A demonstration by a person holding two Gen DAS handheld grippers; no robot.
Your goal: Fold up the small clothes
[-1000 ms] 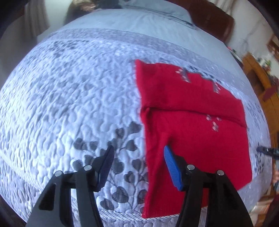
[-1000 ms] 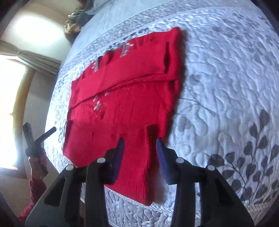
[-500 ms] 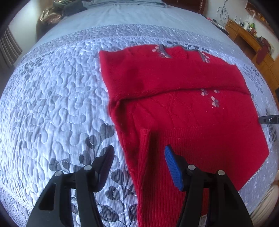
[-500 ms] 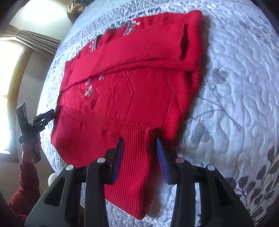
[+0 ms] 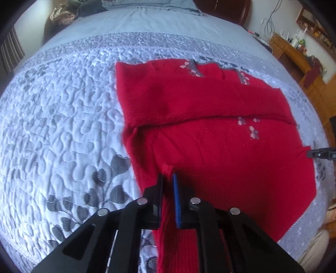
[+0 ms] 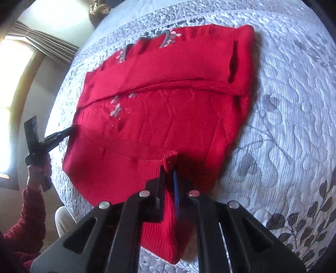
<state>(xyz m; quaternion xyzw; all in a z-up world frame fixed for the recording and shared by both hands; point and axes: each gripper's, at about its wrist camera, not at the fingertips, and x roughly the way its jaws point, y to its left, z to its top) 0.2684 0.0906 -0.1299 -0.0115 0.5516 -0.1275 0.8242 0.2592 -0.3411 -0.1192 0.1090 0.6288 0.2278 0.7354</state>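
Observation:
A red knit sweater (image 5: pixel 210 136) with small flower embroidery lies flat on the quilted bedspread (image 5: pixel 63 117), its sleeves folded across the chest. My left gripper (image 5: pixel 168 176) is closing, its pads pinching a raised ridge of the ribbed hem at the sweater's near left corner. In the right wrist view, my right gripper (image 6: pixel 169 168) is closing too, and it nips the hem of the sweater (image 6: pixel 168 94) at the opposite corner. Each gripper shows at the far side edge of the other's view: right gripper (image 5: pixel 310 152), left gripper (image 6: pixel 70 130) held by a hand (image 6: pixel 38 170).
The grey-blue leaf-patterned bedspread (image 6: pixel 283 126) spreads wide around the sweater. Pillows (image 5: pixel 147 4) lie at the bed's far end. Wooden furniture (image 5: pixel 294 54) stands beyond the bed's right side. A curtained window (image 6: pixel 42 40) is past the other side. The bed's near edge runs just under the grippers.
Both grippers have closed from open onto the sweater's ribbed hem, bunching a ridge of fabric between the pads. Both also sank closer to the sweater earlier in the second.

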